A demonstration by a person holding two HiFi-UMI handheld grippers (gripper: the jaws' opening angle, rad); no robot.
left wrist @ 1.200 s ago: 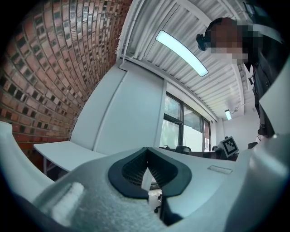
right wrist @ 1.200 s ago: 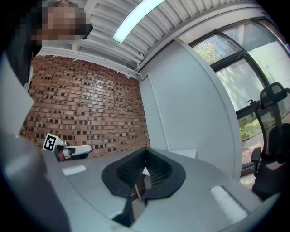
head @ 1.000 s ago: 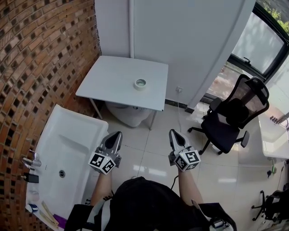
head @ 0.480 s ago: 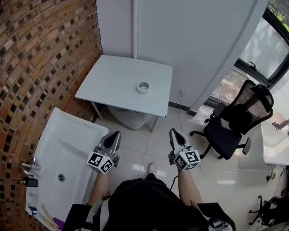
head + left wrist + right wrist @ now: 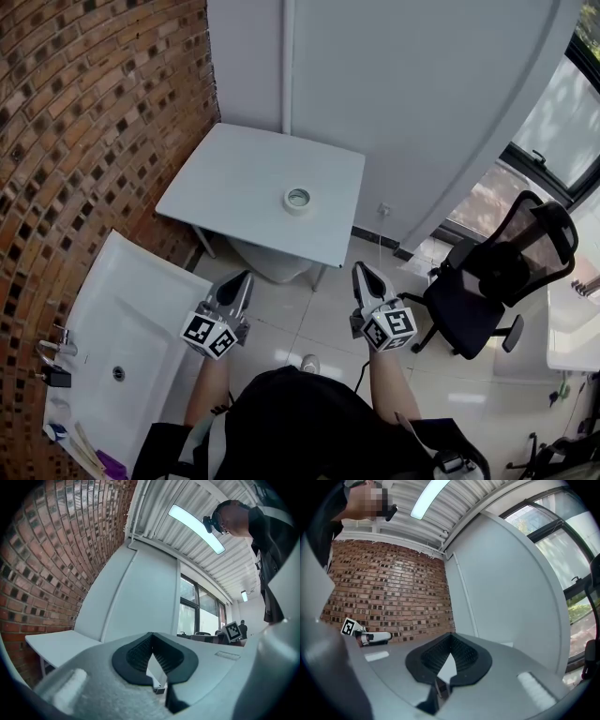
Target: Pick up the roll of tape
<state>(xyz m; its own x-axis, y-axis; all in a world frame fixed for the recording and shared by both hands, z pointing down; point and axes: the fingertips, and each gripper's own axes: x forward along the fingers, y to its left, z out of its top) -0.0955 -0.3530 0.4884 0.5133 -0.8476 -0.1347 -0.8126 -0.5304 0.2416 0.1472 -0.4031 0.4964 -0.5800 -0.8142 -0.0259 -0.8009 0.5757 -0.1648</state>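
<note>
Tape roll (image 5: 297,198) on table (image 5: 234,178); sink (image 5: 131,300) L, chair (image 5: 492,281) R

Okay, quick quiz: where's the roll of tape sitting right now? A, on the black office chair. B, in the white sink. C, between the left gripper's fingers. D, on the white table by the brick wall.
D: the roll of tape lies flat on the white table, out ahead of the left gripper and the right gripper, whose closed fingers hold nothing.

The roll of tape (image 5: 297,198) lies on the white table (image 5: 230,183) beside the brick wall (image 5: 94,122).
</note>
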